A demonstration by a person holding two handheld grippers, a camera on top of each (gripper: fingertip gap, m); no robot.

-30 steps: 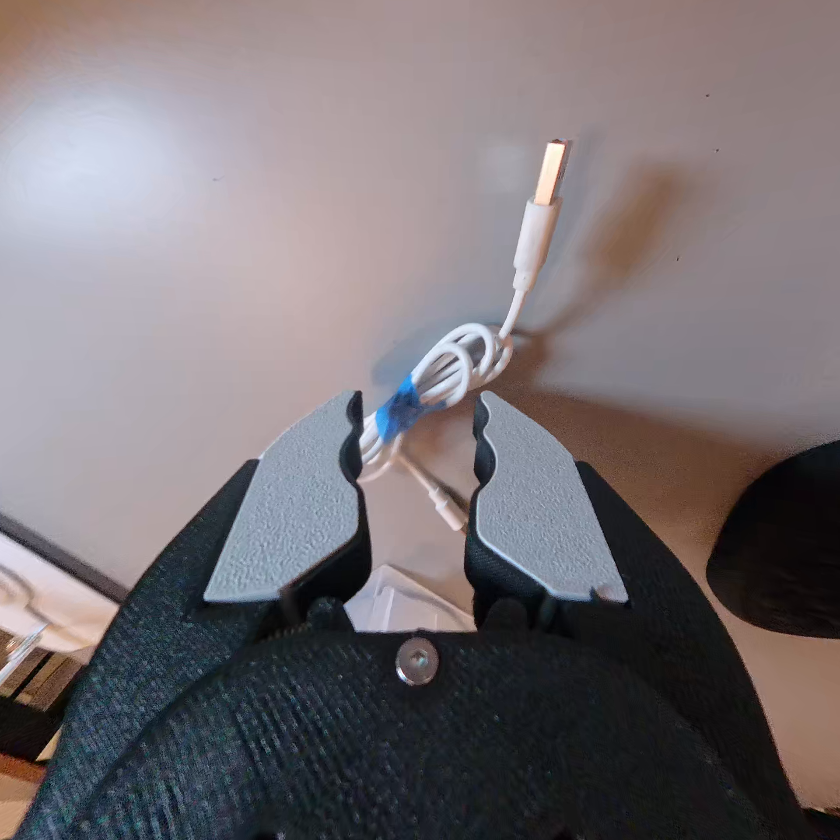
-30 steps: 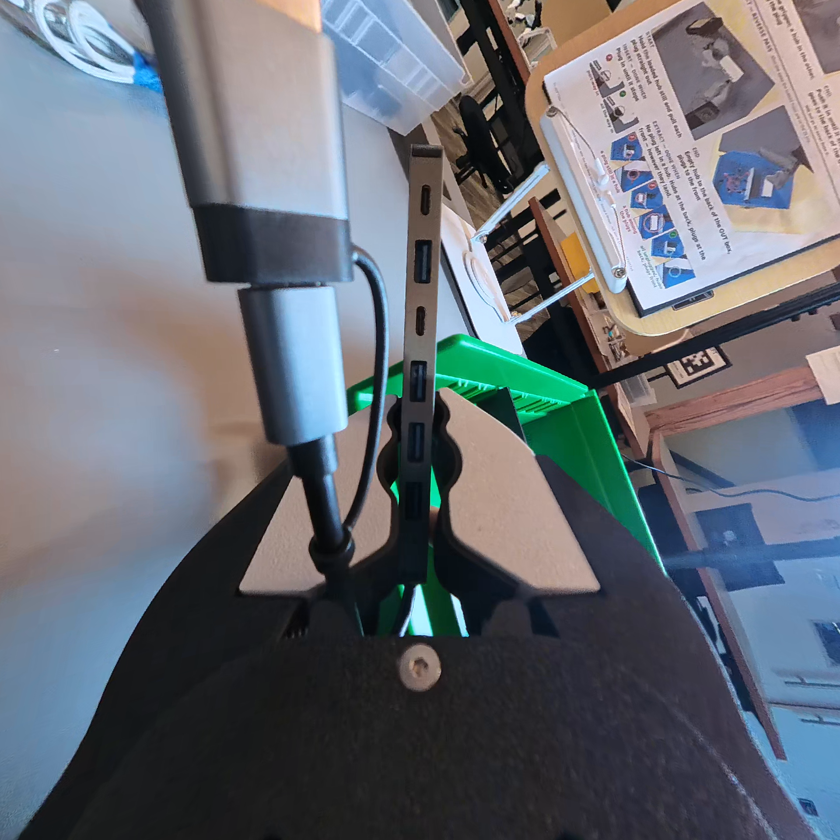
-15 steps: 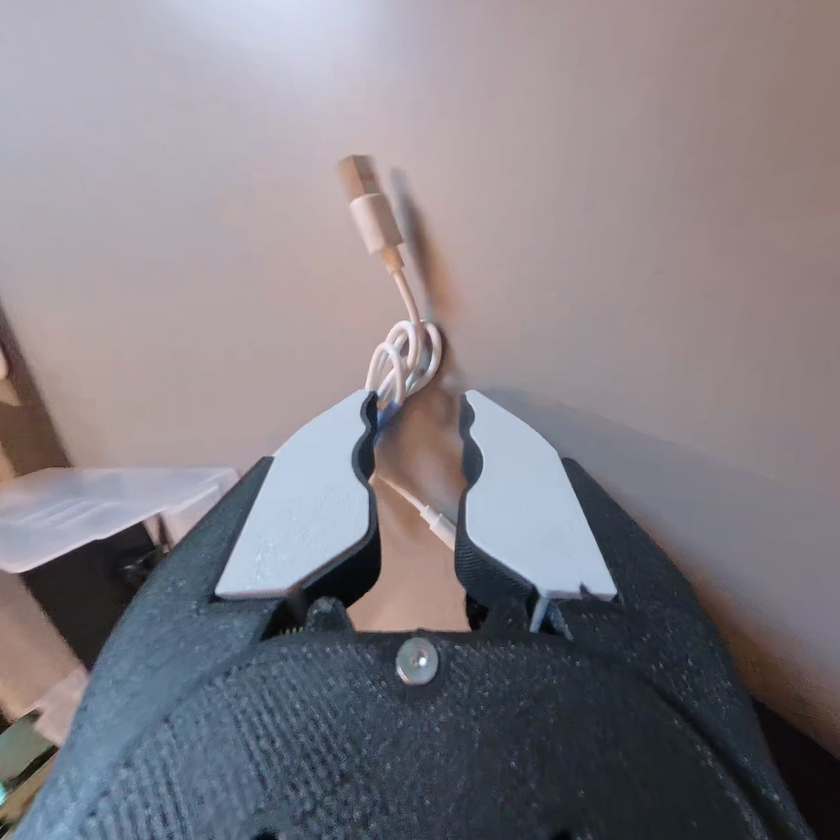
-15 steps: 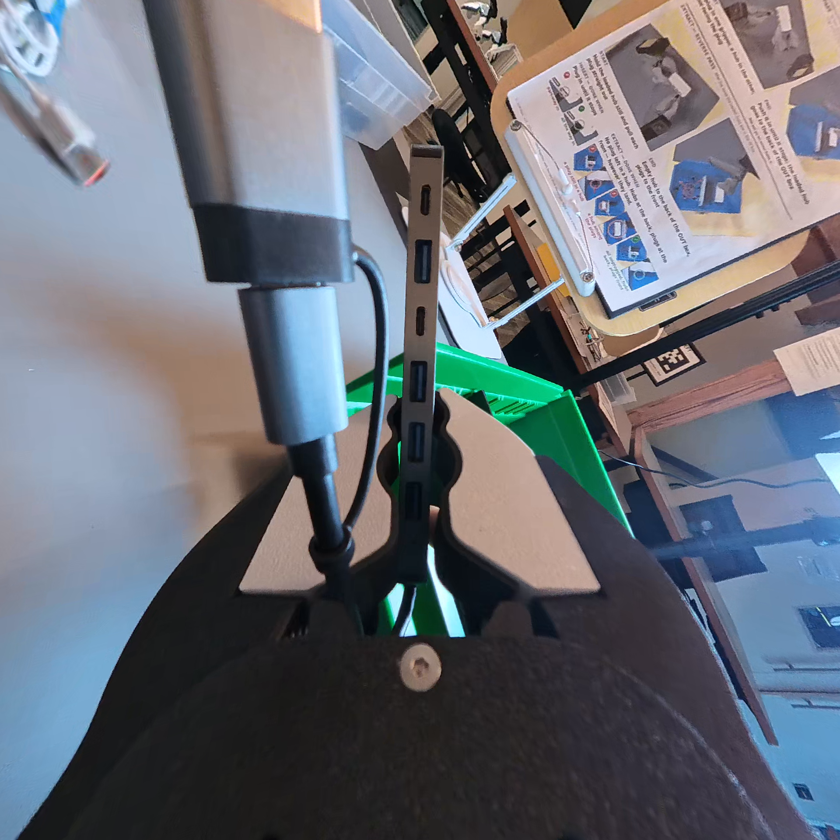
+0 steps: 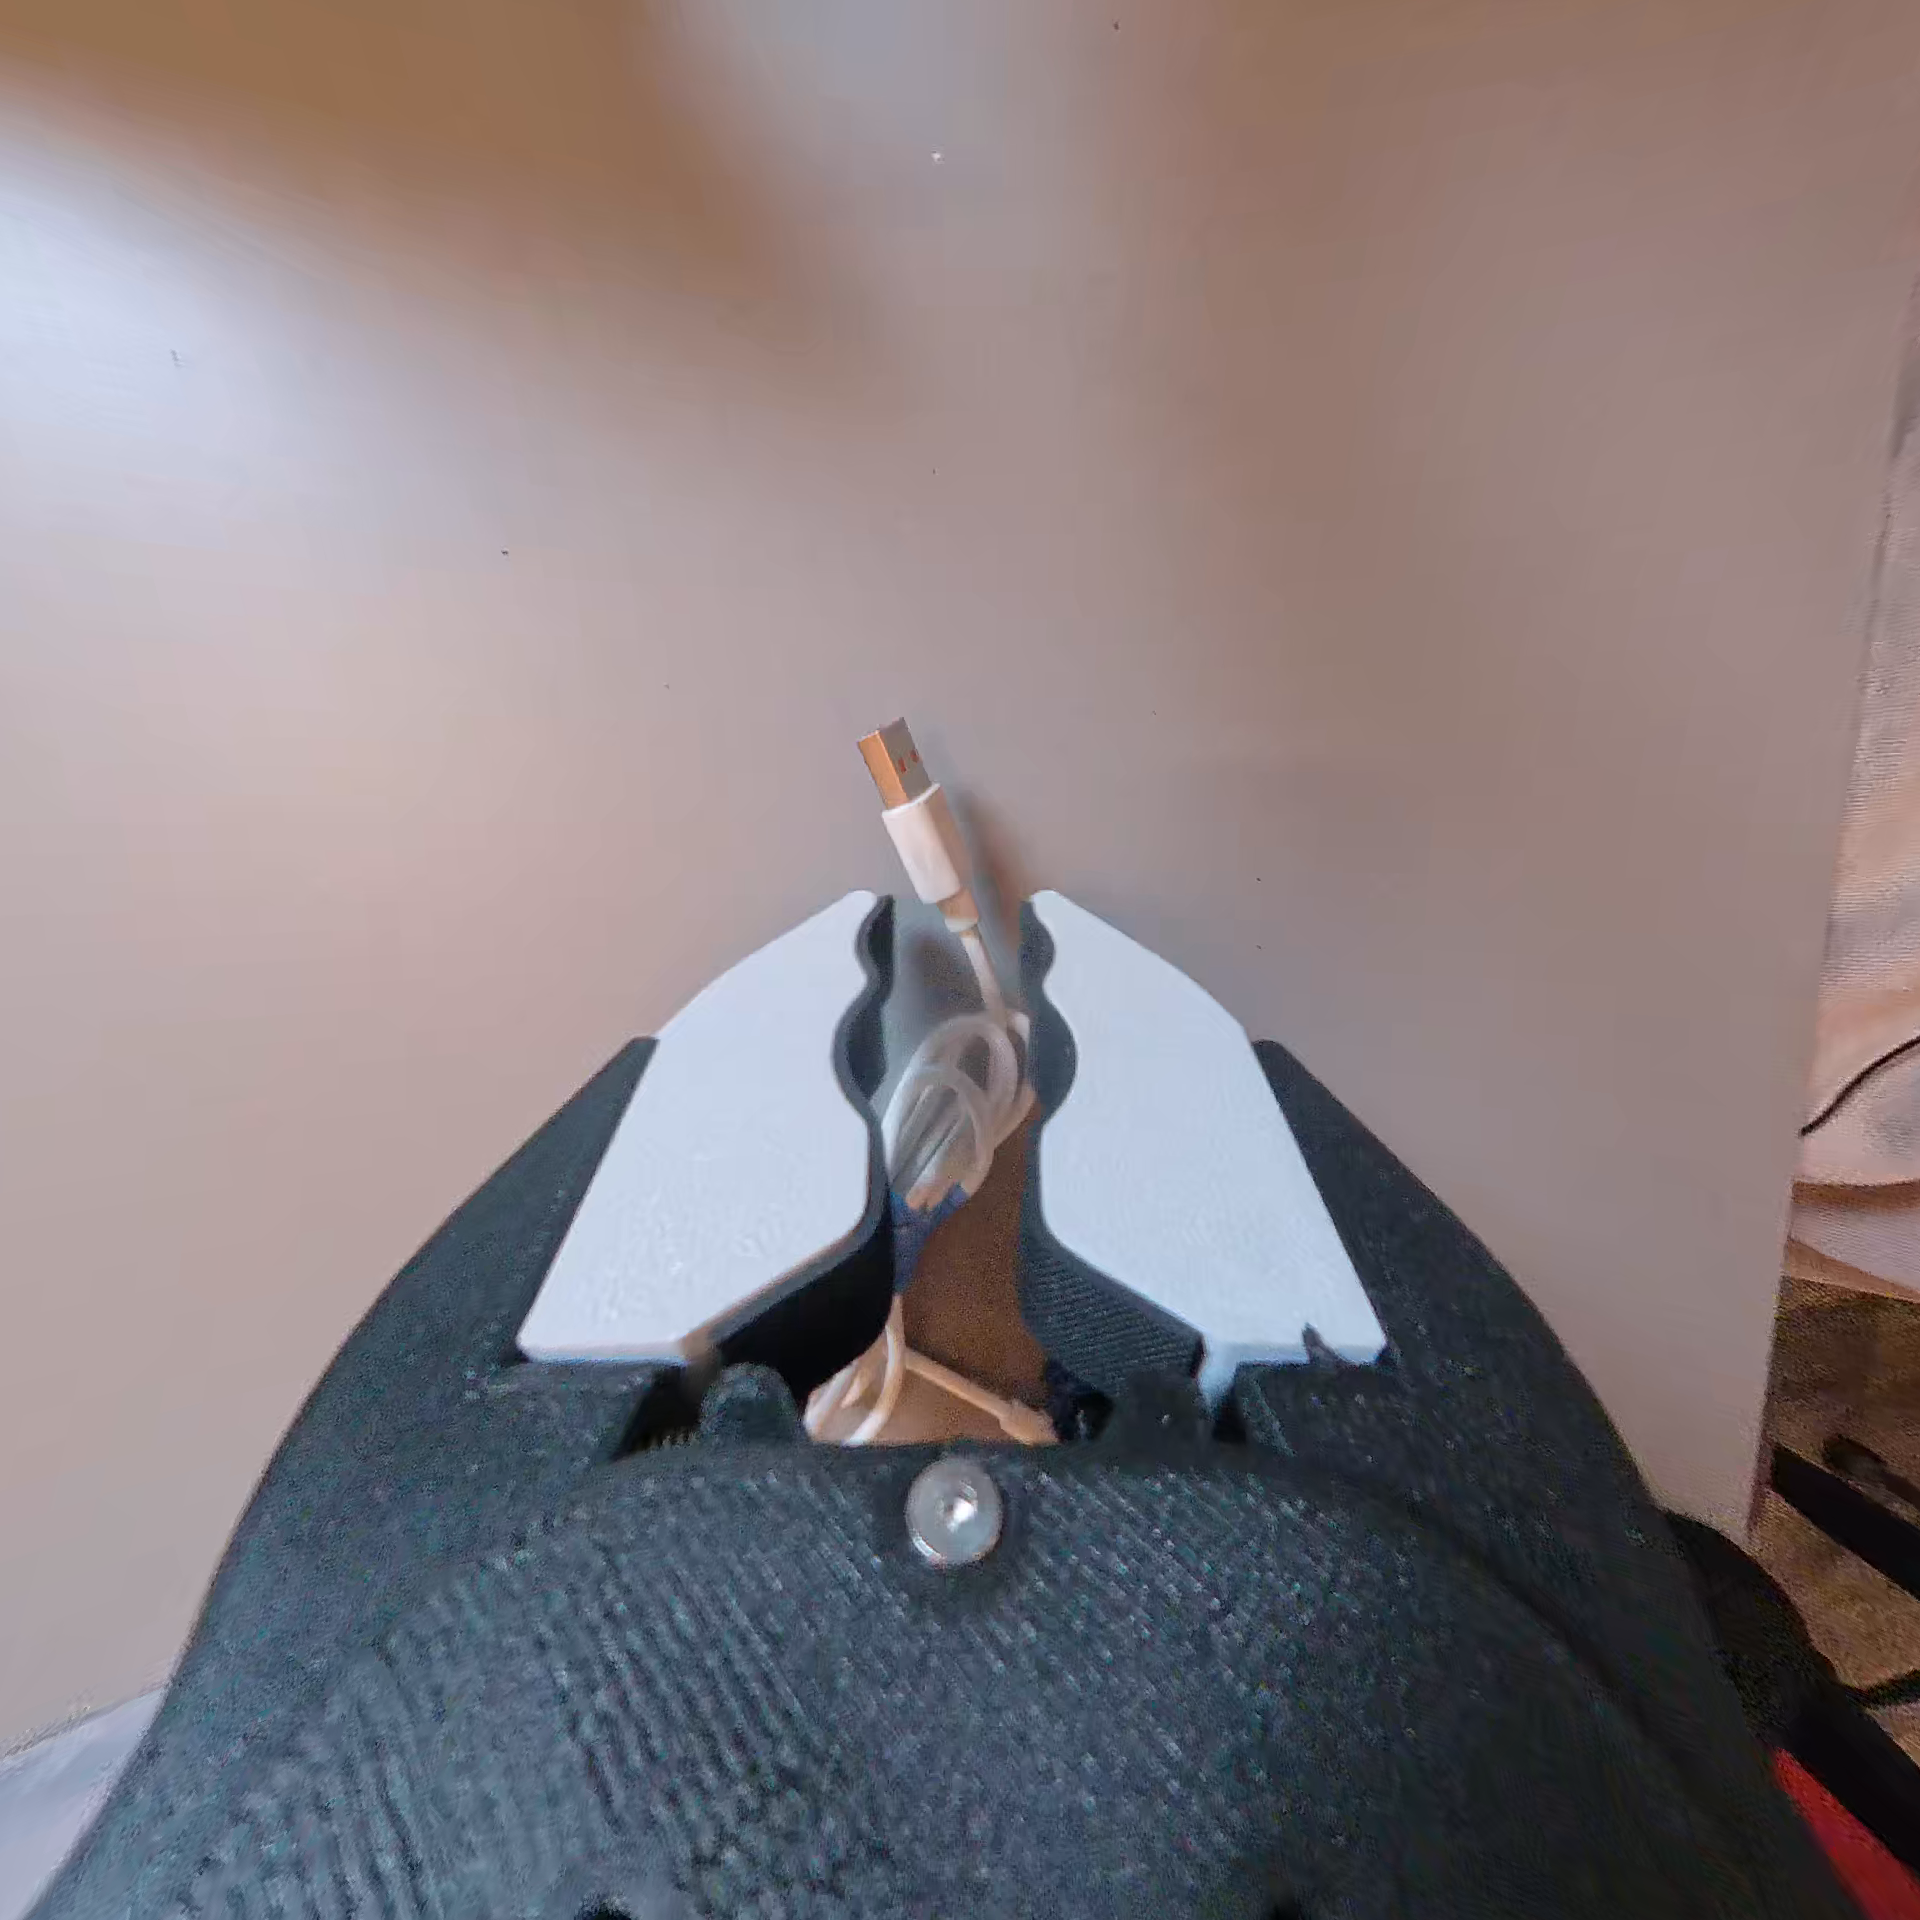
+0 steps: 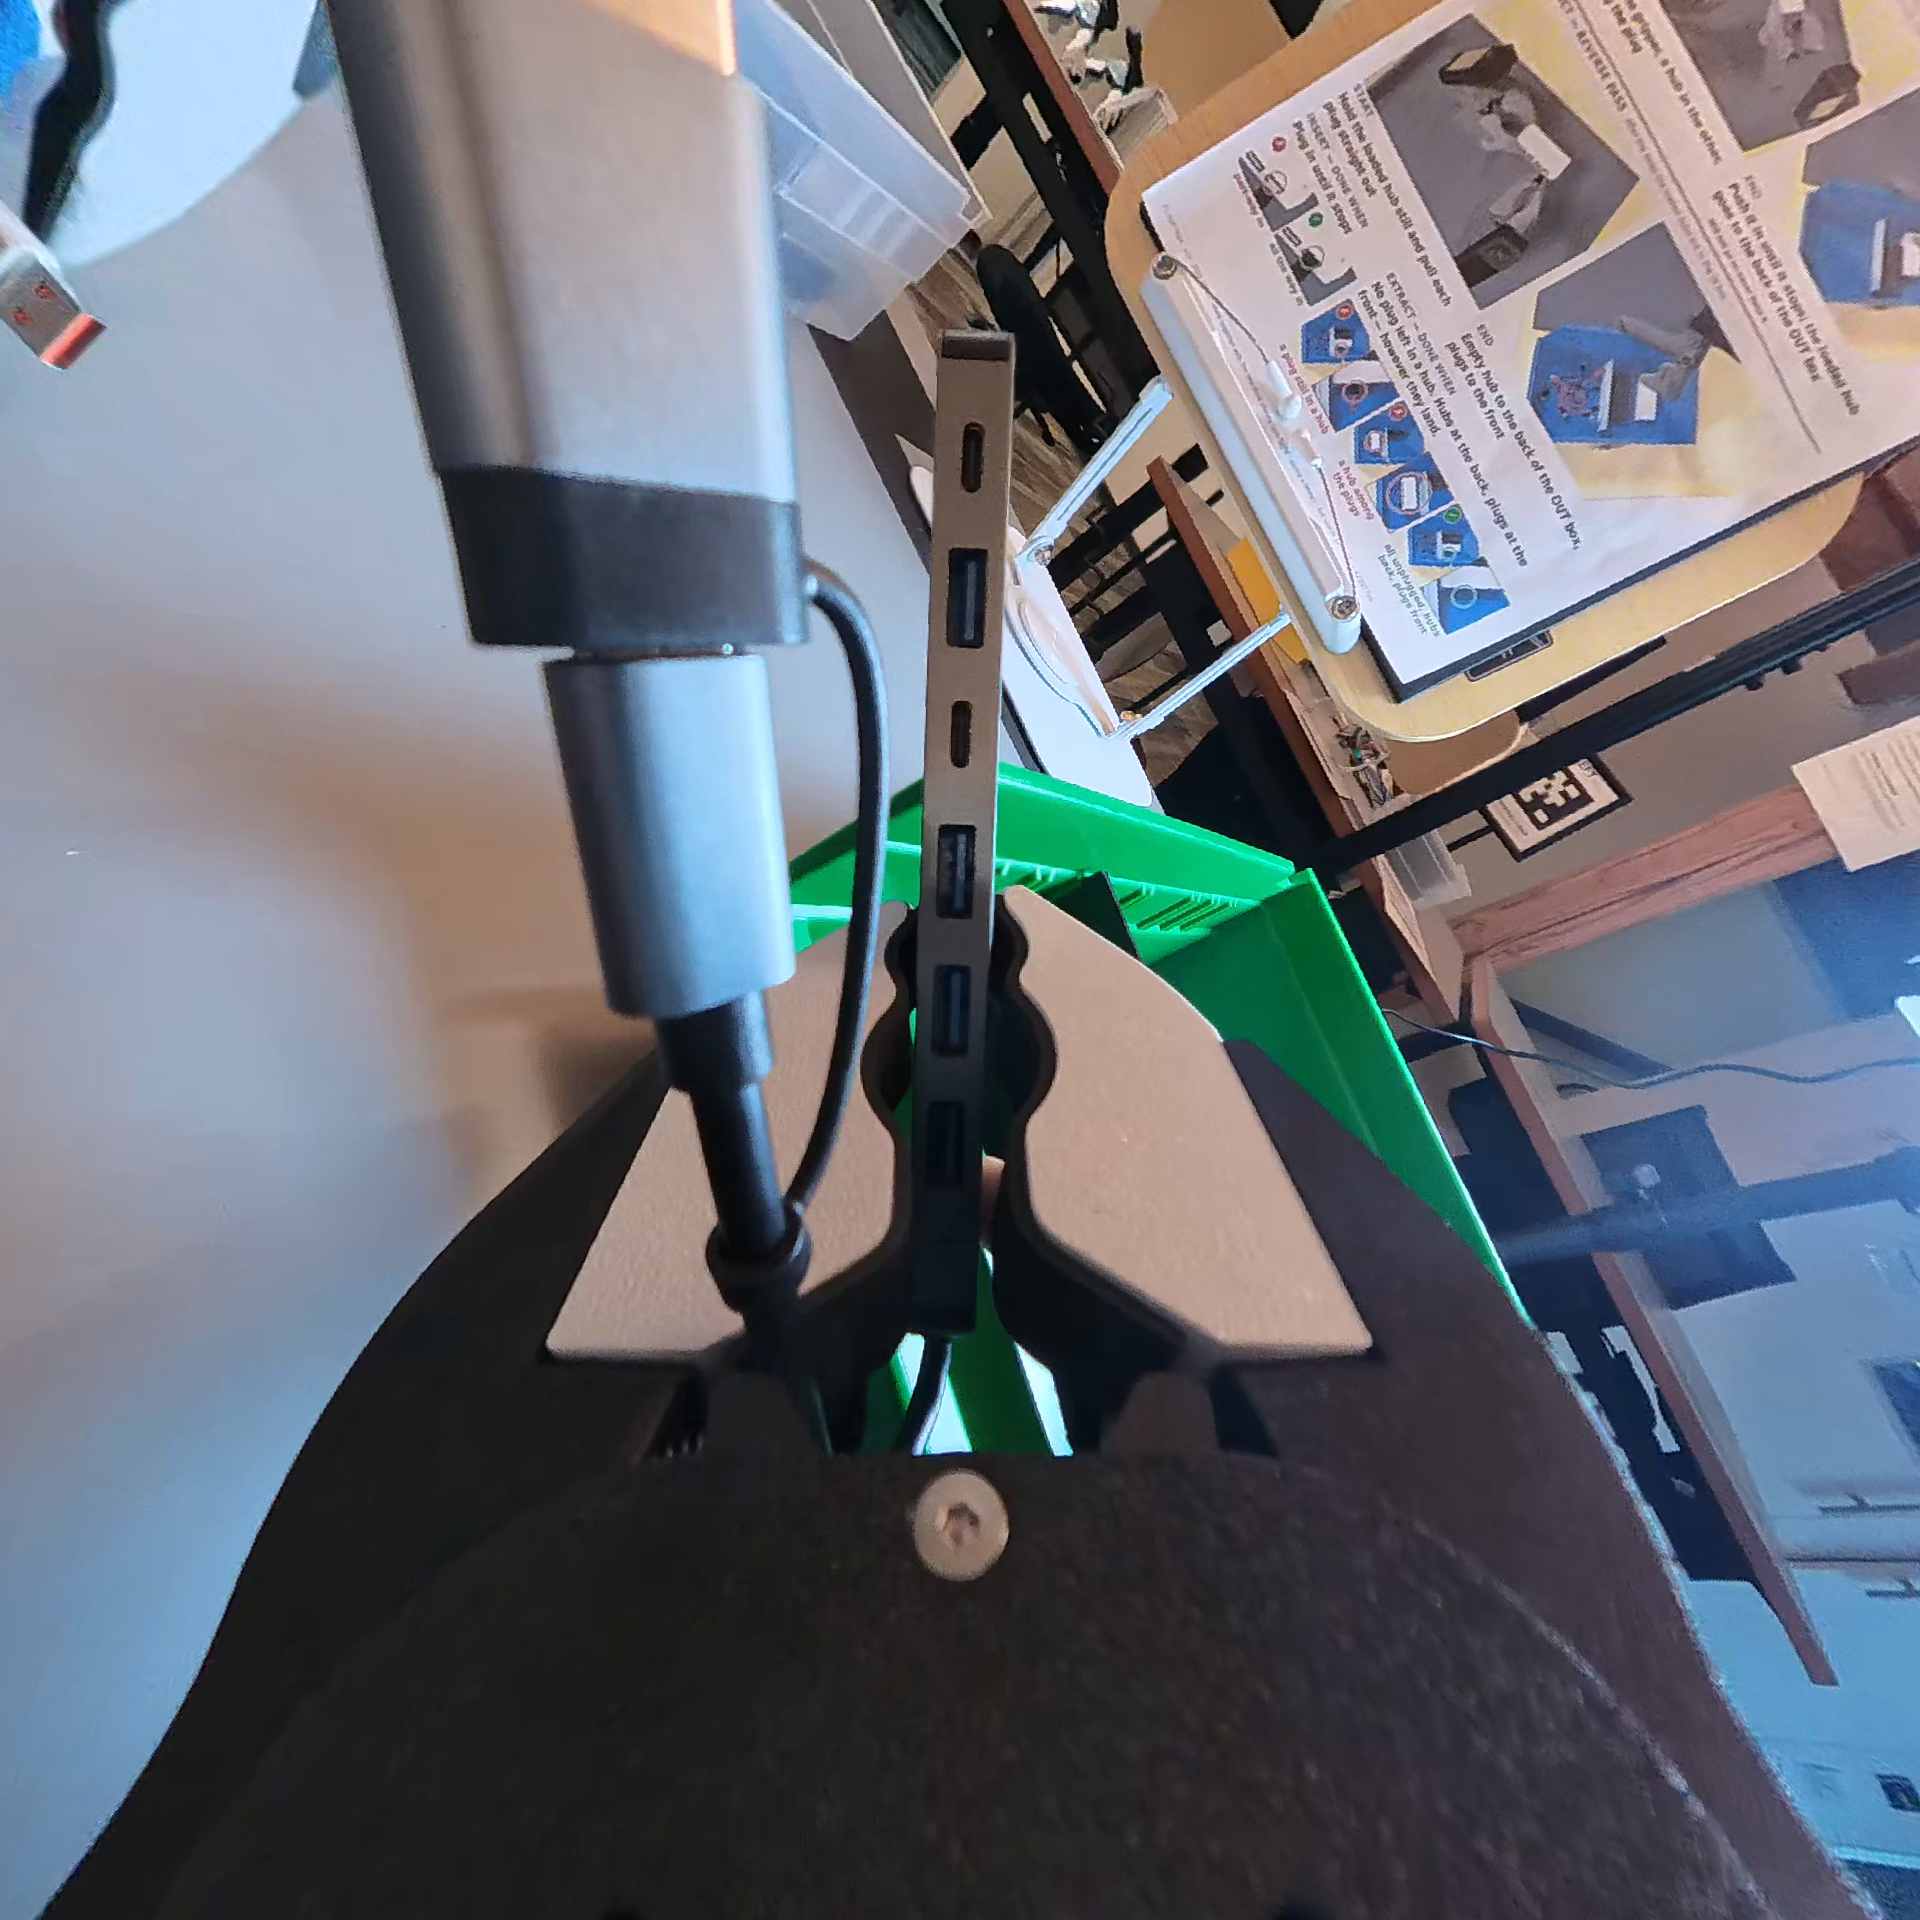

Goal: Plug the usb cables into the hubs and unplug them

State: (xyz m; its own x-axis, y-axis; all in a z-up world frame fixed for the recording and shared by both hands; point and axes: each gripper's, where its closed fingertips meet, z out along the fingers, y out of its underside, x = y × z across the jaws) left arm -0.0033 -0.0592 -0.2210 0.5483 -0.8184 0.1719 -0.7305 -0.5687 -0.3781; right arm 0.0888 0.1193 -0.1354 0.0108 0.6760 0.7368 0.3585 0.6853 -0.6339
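My left gripper (image 5: 956, 914) is shut on a coiled white usb cable (image 5: 951, 1091) bound with blue tape. The cable's USB-A plug (image 5: 904, 800) sticks out past the fingertips, over the grey table (image 5: 416, 520). That plug, with an orange insert, also shows at the top left of the right wrist view (image 6: 42, 312). My right gripper (image 6: 956, 914) is shut on a slim grey hub (image 6: 971, 582), held edge-on with its row of ports facing the camera. The hub's black lead (image 6: 862, 831) loops left to a silver connector (image 6: 675, 831) joined to a grey block (image 6: 582, 312).
A green bin (image 6: 1247, 935) stands behind the hub at the table's edge. A clear plastic box (image 6: 862, 187) sits farther back. A clipboard with an instruction sheet (image 6: 1558, 312) is beyond the table. The table edge (image 5: 1849, 935) runs down the right of the left wrist view. There is about 20 centimeters between the tips of the two grippers.
My left gripper moved forward over the white cable and its fingers narrowed onto the coil. The plug has come into the right wrist view's top left. The right gripper's hold on the hub is unchanged.
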